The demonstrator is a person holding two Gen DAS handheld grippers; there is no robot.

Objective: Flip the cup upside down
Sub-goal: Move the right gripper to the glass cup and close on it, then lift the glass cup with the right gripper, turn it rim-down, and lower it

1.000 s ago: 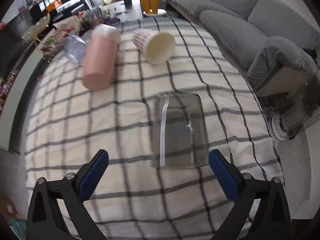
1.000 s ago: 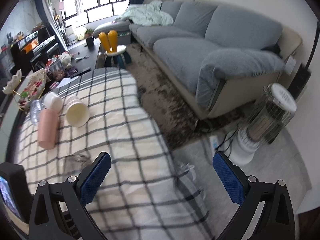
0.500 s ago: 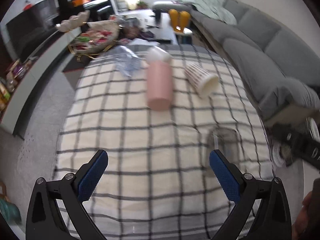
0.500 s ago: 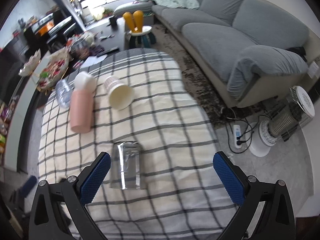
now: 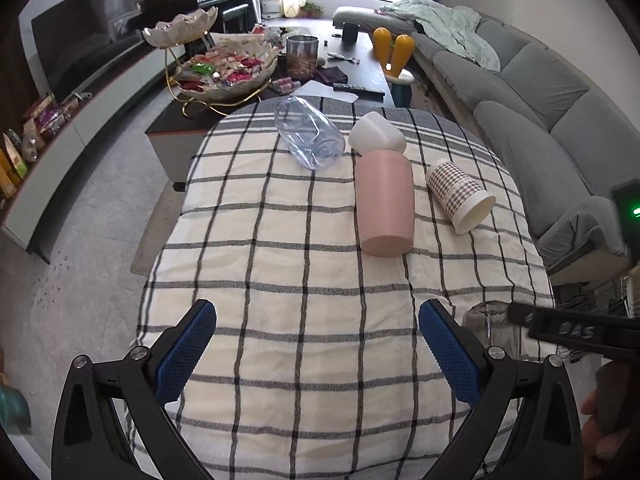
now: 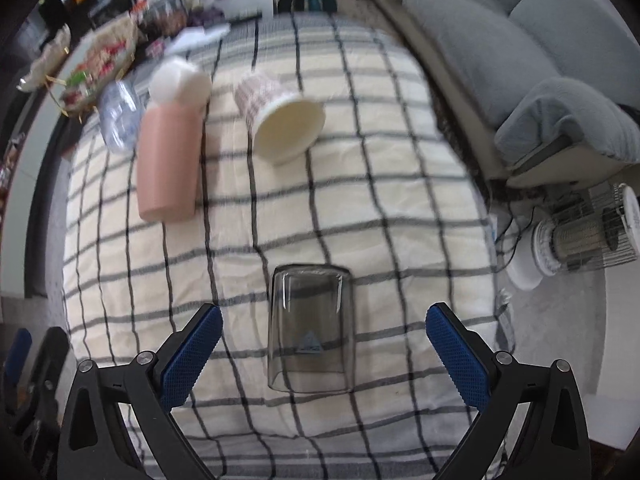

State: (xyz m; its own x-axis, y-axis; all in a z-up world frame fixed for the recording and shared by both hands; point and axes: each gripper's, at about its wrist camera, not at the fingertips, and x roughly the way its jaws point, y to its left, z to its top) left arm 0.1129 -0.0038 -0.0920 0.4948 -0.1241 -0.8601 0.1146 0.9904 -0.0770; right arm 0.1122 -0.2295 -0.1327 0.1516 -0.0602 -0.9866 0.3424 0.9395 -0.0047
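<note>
A clear smoky-grey cup (image 6: 311,328) lies on its side on the checked tablecloth (image 6: 360,208), between the fingers of my right gripper (image 6: 323,354), which is open and empty just in front of it. In the left wrist view the same cup (image 5: 490,330) shows at the table's right edge, partly hidden by the right gripper's body. My left gripper (image 5: 318,350) is open and empty over the near middle of the cloth, to the left of the cup.
A pink cup (image 5: 384,202), a patterned paper cup (image 5: 458,196), a white cup (image 5: 378,138) and a clear plastic cup (image 5: 308,132) lie on their sides farther back. A grey sofa (image 5: 532,120) and a heater (image 6: 584,236) are to the right, a coffee table (image 5: 280,76) behind.
My left gripper pulled back and swung left, away from the grey cup. My right gripper swung left and down over the table, and the grey cup now lies between its fingers.
</note>
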